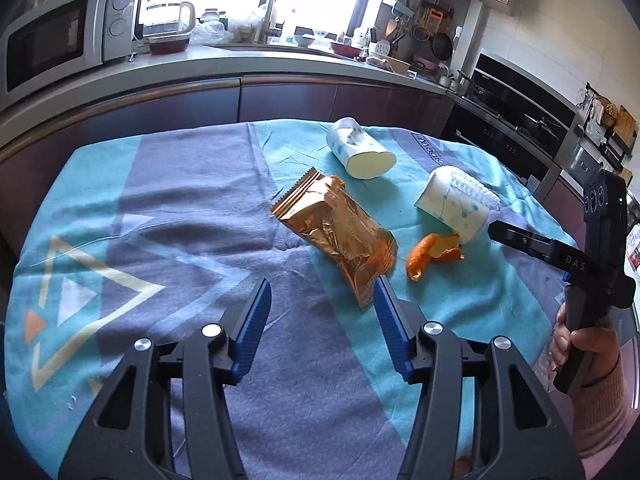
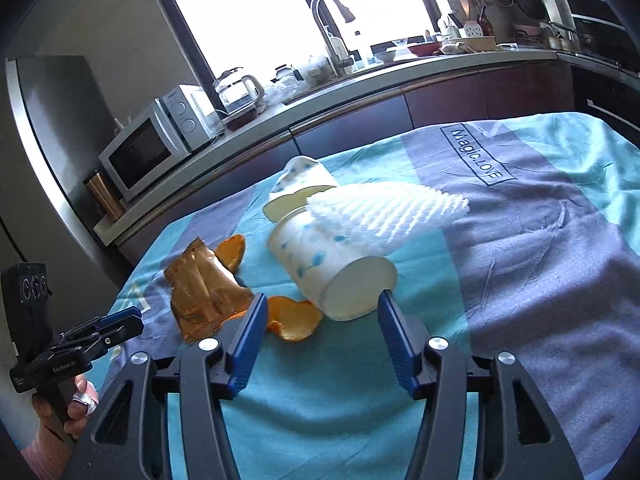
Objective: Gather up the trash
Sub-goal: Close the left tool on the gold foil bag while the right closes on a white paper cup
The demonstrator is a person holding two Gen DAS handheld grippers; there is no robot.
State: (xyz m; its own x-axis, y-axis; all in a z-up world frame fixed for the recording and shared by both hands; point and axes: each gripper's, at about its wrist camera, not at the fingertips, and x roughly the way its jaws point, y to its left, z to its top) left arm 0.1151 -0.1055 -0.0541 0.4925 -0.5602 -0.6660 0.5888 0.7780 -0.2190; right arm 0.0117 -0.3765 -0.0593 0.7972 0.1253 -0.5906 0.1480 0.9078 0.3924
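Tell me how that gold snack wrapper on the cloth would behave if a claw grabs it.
The gold snack wrapper looks crumpled and thin, so it would probably flop and crush rather than hold shape. It seems empty and torn open, likely very light. Its shiny foil may slip between the pads.

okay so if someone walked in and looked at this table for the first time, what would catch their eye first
Probably the shiny copper snack wrapper lying crumpled mid-table on the blue and teal cloth, with bright orange peel just beside it. Next, two white paper cups tipped on their sides: the far cup near the back edge, and the near cup with white foam netting spilling from its mouth. Both the left gripper and right gripper hover open above the litter.
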